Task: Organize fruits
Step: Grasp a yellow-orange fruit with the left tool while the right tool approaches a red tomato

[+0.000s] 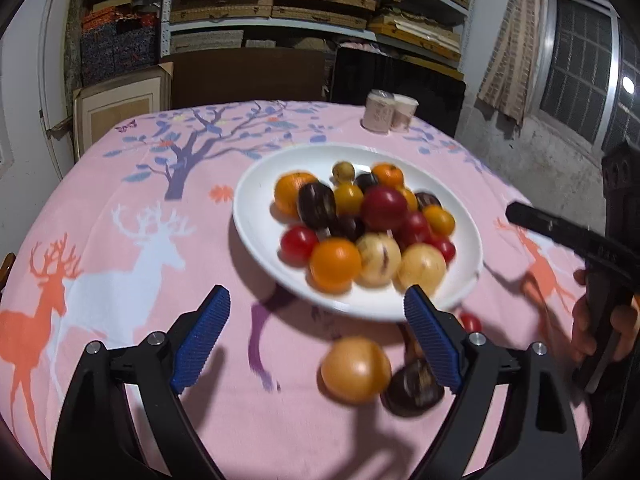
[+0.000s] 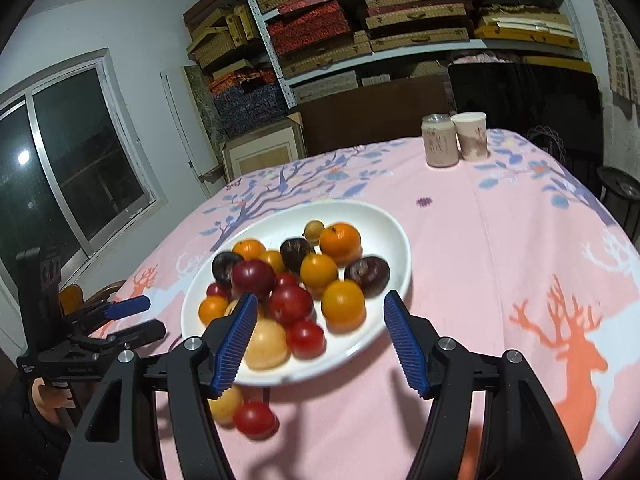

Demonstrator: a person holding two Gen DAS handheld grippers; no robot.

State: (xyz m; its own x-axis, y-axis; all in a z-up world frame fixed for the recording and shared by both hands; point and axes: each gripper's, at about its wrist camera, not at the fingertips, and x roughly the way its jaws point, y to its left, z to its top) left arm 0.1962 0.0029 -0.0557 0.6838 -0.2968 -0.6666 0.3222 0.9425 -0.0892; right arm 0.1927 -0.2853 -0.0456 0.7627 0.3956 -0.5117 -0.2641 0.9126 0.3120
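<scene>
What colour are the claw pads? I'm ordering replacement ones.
Blue, ribbed pads; clearest in the right wrist view.

Sat mid-worktop (image 1: pixel 120 240): plate (image 1: pixel 256 232), heaped with fruits (image 1: pixel 360 220); lay loose just before plate's near rim: three fruits (image 1: pixel 355 369); stood behind plate, near far edge: two cups (image 2: pixel 456 140), side by side; rose behind worktop: shelves (image 2: pixel 400 52).

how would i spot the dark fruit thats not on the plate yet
Start at the big white plate of fruit on the pink deer tablecloth. Just off its near rim lie three loose fruits. The dark plum is the blackish-purple one, touching the larger yellow fruit; the small red tomato lies apart, nearer the rim.
</scene>
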